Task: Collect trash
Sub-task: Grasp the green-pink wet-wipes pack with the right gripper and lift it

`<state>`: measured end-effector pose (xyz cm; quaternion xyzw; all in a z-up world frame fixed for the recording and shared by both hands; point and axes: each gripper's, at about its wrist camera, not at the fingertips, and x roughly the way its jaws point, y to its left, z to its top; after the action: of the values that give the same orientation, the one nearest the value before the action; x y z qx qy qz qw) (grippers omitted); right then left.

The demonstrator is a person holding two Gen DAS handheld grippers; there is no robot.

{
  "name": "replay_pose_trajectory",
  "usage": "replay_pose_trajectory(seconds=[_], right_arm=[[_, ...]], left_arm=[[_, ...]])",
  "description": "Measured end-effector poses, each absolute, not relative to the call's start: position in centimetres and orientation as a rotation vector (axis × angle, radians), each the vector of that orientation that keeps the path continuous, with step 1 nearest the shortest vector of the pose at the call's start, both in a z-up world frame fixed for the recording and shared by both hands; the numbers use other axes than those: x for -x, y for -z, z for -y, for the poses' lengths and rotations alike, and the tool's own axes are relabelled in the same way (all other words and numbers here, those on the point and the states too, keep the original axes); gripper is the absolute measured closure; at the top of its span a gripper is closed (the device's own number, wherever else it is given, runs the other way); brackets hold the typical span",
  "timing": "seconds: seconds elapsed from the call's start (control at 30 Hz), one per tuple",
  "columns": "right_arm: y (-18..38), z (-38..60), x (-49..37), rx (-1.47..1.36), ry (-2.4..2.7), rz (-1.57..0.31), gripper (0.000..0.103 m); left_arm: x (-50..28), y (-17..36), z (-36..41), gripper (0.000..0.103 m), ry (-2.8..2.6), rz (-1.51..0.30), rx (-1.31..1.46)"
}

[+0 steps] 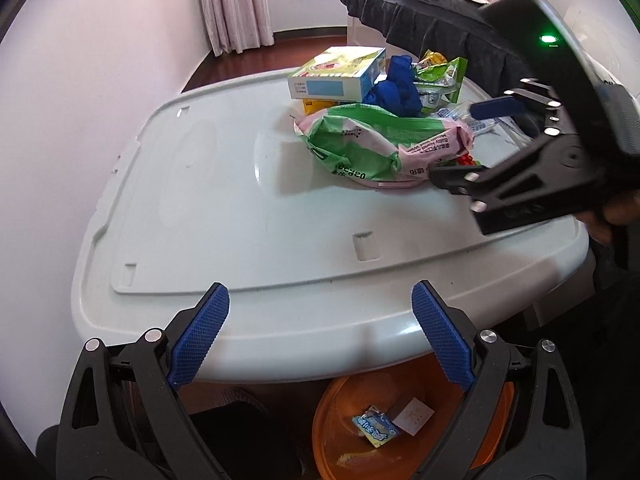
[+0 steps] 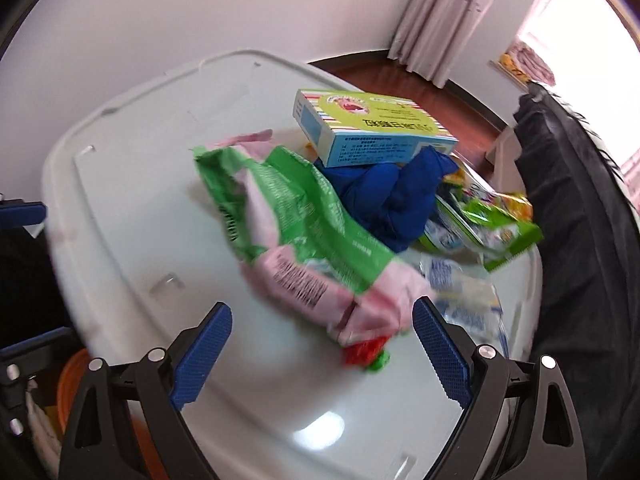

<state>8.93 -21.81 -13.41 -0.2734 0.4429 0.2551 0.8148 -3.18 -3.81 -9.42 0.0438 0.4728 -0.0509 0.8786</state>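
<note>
A heap of trash lies on the pale plastic lid [image 1: 224,208]. In it are a crumpled green and pink wipes wrapper [image 1: 360,144] [image 2: 304,232], a light blue and green box [image 1: 340,72] [image 2: 372,132], a blue glove [image 1: 398,88] [image 2: 396,204], green snack packets [image 1: 442,72] [image 2: 496,232] and a small red and green scrap [image 2: 366,354]. My left gripper [image 1: 320,336] hangs open and empty over the lid's near edge, apart from the heap. My right gripper [image 2: 322,352] [image 1: 452,142] is open at the heap, and the wrapper's pink end and the scrap lie between its fingers, unpressed.
An orange basin [image 1: 360,432] [image 2: 68,384] holding a few wrappers stands on the floor below the lid's near edge. A dark cloth-covered piece of furniture [image 1: 420,12] [image 2: 568,208] stands close behind the heap. A white wall and curtains [image 1: 236,0] lie beyond.
</note>
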Motion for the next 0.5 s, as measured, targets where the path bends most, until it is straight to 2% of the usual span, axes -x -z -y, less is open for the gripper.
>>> replay_pose_trajectory(seconds=[0.2, 0.23, 0.3, 0.37, 0.4, 0.43, 0.5], right_arm=[[16.2, 20.2, -12.7, 0.585, -0.640, -0.978, 0.013], [16.7, 19.9, -13.0, 0.589, -0.656, -0.999, 0.020], [17.2, 19.6, -13.4, 0.595, -0.677, -1.008, 0.023], [16.9, 19.6, -13.4, 0.568, -0.708, -1.012, 0.047], [16.5, 19.4, -13.1, 0.575, -0.709, -0.995, 0.064], [16.1, 19.2, -12.8, 0.584, -0.692, -0.971, 0.084], [15.7, 19.2, -12.5, 0.566, -0.702, -0.976, 0.088]], left_arm=[[2.1, 10.5, 3.9, 0.013, 0.110, -1.019, -0.084], [2.0, 10.6, 3.9, 0.013, 0.107, -1.023, -0.086], [1.9, 10.8, 3.8, 0.013, 0.106, -1.026, -0.089], [1.9, 11.0, 3.8, 0.013, 0.104, -1.030, -0.090], [2.0, 11.0, 3.8, 0.013, 0.104, -1.029, -0.089], [2.0, 11.1, 3.9, 0.013, 0.101, -1.029, -0.090], [2.1, 11.1, 4.0, 0.013, 0.103, -1.032, -0.094]])
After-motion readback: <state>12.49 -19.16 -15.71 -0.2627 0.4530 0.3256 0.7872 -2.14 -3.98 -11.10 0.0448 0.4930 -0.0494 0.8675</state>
